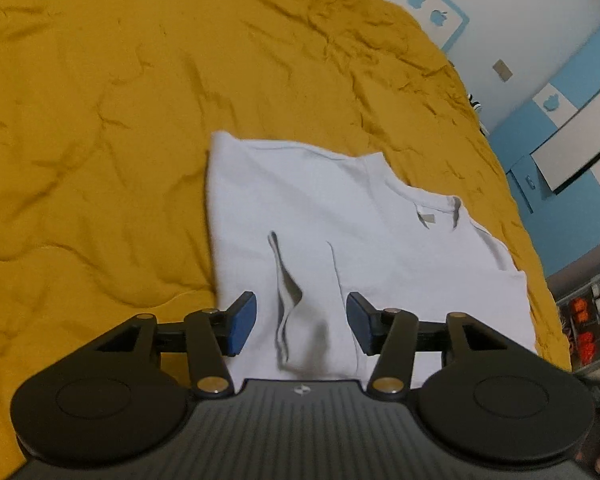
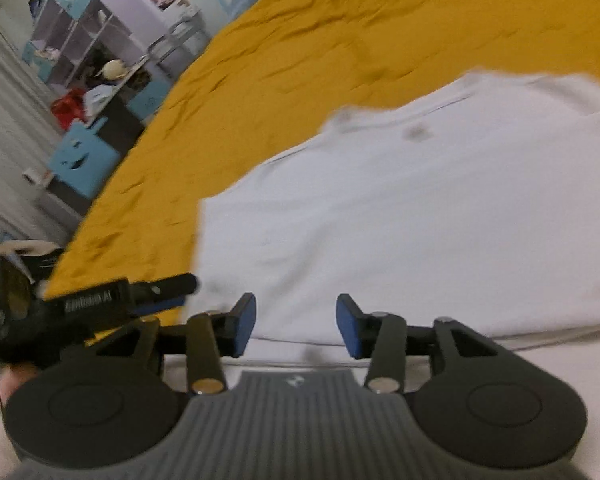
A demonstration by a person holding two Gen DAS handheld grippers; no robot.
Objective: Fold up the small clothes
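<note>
Where the white T-shirt (image 1: pixel 340 240) is spread on the mustard-yellow bed cover (image 1: pixel 120 120), it is seen lying mostly flat, neckline (image 1: pixel 440 204) with a small label turned toward the far right in the left wrist view. A raised fold (image 1: pixel 286 300) with a dark shadowed opening is seen in the cloth near its closest edge, and a straight crease runs beside it. In the right wrist view the garment is blurred, yet its straight side edge (image 2: pixel 200 240) and near hem can be made out.

The left tool (image 1: pixel 301 324) is held spread above the shirt, the raised fold lying between its blue pads without being pinched. The right tool (image 2: pixel 296 326) is likewise spread over the near hem, nothing being gripped.

Wide, wrinkled bed cover is left bare beyond the shirt on the far and left sides. Blue and white cabinets (image 1: pixel 560 120) are seen past the bed's right edge, and shelving (image 2: pixel 80 52) past its other edge.
</note>
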